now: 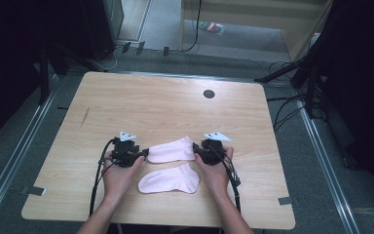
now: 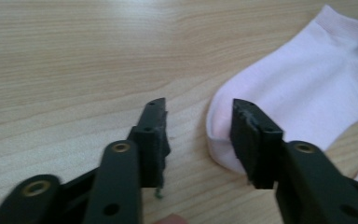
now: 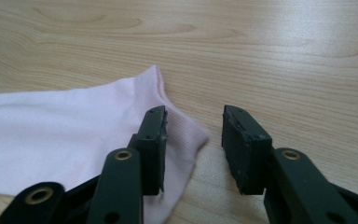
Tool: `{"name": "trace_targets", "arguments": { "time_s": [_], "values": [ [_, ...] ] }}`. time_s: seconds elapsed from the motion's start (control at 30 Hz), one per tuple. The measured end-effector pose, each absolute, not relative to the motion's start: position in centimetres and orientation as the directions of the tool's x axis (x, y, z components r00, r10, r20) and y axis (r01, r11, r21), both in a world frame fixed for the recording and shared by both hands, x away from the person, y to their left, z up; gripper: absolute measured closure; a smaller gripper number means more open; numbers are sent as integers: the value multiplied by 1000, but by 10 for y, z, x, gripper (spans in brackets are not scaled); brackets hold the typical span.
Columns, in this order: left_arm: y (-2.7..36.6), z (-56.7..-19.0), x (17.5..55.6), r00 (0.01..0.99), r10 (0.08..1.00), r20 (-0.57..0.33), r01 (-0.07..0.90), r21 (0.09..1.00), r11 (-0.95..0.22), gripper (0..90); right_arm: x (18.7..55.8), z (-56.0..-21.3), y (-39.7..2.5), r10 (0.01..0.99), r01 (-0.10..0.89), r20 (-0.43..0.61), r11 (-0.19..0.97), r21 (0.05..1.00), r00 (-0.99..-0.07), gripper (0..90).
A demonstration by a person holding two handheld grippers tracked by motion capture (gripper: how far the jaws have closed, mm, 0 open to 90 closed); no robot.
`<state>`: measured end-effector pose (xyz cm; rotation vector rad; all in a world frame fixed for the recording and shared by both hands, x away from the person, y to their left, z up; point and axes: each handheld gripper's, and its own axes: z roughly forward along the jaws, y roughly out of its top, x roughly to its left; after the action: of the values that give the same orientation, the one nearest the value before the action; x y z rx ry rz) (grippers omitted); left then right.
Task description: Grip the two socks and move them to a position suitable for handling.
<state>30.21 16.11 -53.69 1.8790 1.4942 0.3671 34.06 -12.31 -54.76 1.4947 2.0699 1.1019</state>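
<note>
Two pale pink socks lie flat on the wooden table (image 1: 165,107). The farther sock (image 1: 171,150) stretches between my two grippers; the nearer sock (image 1: 170,180) lies just in front of it. My left gripper (image 1: 145,153) is at the farther sock's left end, open, with the rounded toe (image 2: 223,140) lying between its jaws in the left gripper view (image 2: 198,135). My right gripper (image 1: 196,149) is at the sock's right end, also open. In the right gripper view (image 3: 193,140) the cuff corner (image 3: 186,140) lies between the jaws, beside the left one.
A dark round grommet (image 1: 209,93) sits in the tabletop near the far edge. Cables (image 1: 97,180) trail from both grippers toward the near edge. Dark stands and cables surround the table on the floor.
</note>
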Motion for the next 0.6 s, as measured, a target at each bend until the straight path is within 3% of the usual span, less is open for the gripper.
{"name": "trace_targets", "arguments": {
  "time_s": [0.17,0.23,0.37,0.6],
  "values": [
    [161,-538,302,321,918,-234,740,667,-88,780,335,-548,-121,916,626,127,154,764,-380,729],
    [162,-537,302,326,914,-242,740,667,-87,795,335,-548,-121,915,625,123,159,765,-384,748],
    [162,-538,301,350,904,-245,734,671,-102,872,334,-547,-121,910,639,135,164,752,-393,868],
    [165,-536,300,377,892,-251,713,692,-107,900,332,-542,-125,904,625,182,111,773,-387,900]
  ]
}}
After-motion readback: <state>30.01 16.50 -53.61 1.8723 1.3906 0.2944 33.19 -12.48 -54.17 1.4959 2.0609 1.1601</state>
